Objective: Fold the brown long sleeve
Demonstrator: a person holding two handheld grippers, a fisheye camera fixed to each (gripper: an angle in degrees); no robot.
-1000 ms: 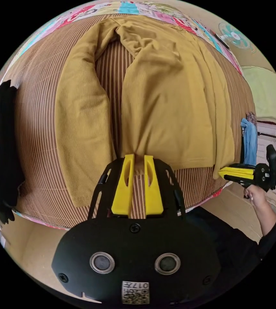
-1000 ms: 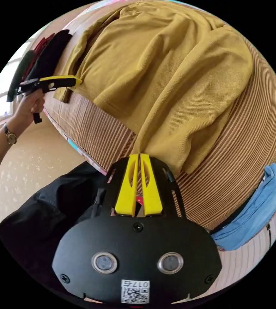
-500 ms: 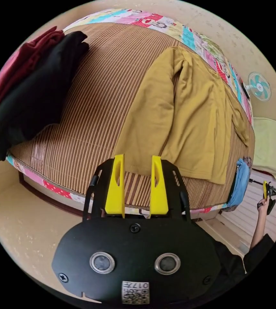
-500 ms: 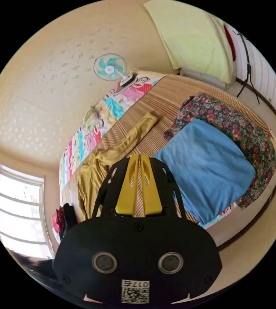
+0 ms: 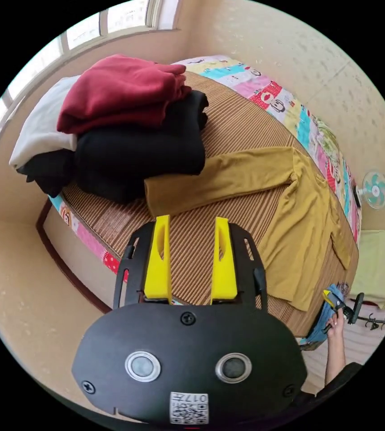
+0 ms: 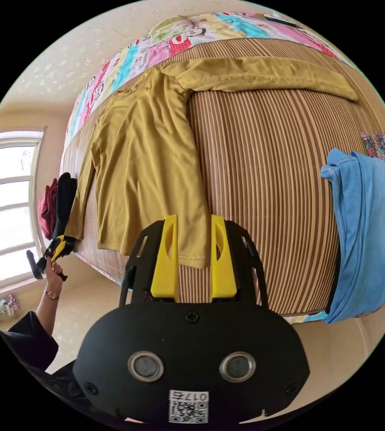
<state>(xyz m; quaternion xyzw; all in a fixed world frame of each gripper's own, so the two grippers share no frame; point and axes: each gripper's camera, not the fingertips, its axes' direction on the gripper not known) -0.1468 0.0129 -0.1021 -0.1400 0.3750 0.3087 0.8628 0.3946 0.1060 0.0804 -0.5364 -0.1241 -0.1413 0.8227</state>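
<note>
Bare striped mat [image 5: 210, 251] lay open between the left claw [image 5: 191, 220] and the mustard long-sleeve shirt [image 5: 300, 233]. A stack of folded clothes [image 5: 125, 130] crowded one sleeve's cuff. On the other side, a folded blue garment [image 6: 367, 233] hemmed in the mat [image 6: 264, 188] beside the right claw [image 6: 194, 218].

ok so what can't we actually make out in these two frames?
- Left gripper view: the right tongs sit tiny at the rim, so whether they are open is unreadable.
- Right gripper view: the left tongs are too small to judge.
- Right gripper view: the brown long sleeve hem is partly behind the right tongs.
- Left gripper view: the black garment is partly covered by the red garment.
</note>
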